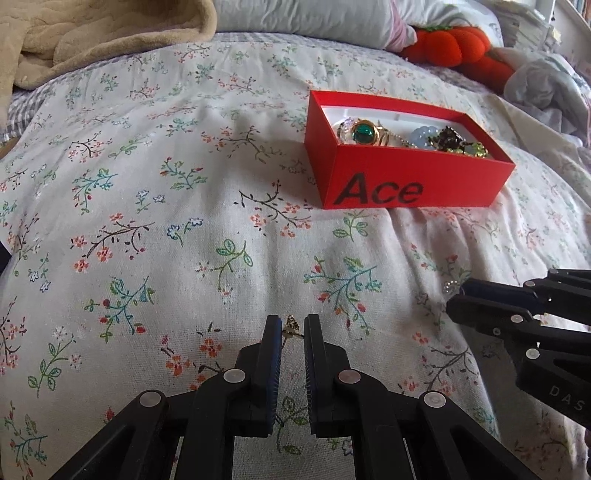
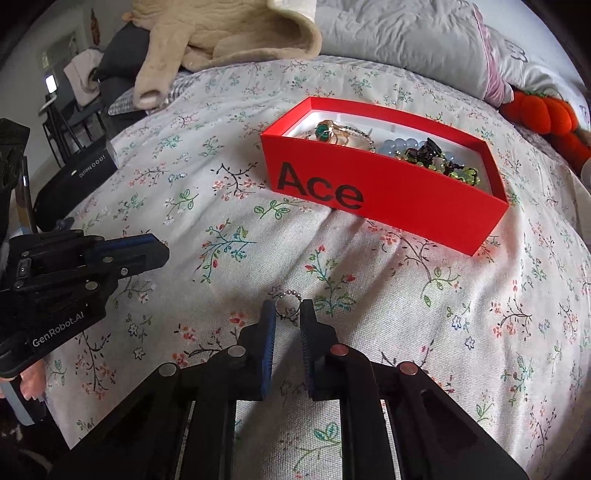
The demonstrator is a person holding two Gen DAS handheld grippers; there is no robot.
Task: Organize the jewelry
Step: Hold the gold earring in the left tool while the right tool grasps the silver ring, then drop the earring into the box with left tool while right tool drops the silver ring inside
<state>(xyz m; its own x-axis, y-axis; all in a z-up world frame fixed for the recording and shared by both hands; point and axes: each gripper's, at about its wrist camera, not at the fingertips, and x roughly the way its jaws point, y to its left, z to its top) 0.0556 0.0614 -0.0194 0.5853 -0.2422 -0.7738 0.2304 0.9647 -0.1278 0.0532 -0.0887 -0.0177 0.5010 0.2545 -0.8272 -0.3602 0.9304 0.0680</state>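
My left gripper is shut on a small gold earring, pinched at the fingertips just above the floral bedsheet. My right gripper is shut on a small silver beaded ring low over the sheet. It also shows at the right edge of the left wrist view as the right gripper. The left gripper reaches in from the left of the right wrist view. Beyond both lies an open red box marked "Ace". It holds a green-stone ring, pale blue beads and dark green pieces.
A beige blanket and a grey pillow lie at the head of the bed. An orange plush pumpkin sits behind the box to the right. A black case rests at the bed's left edge.
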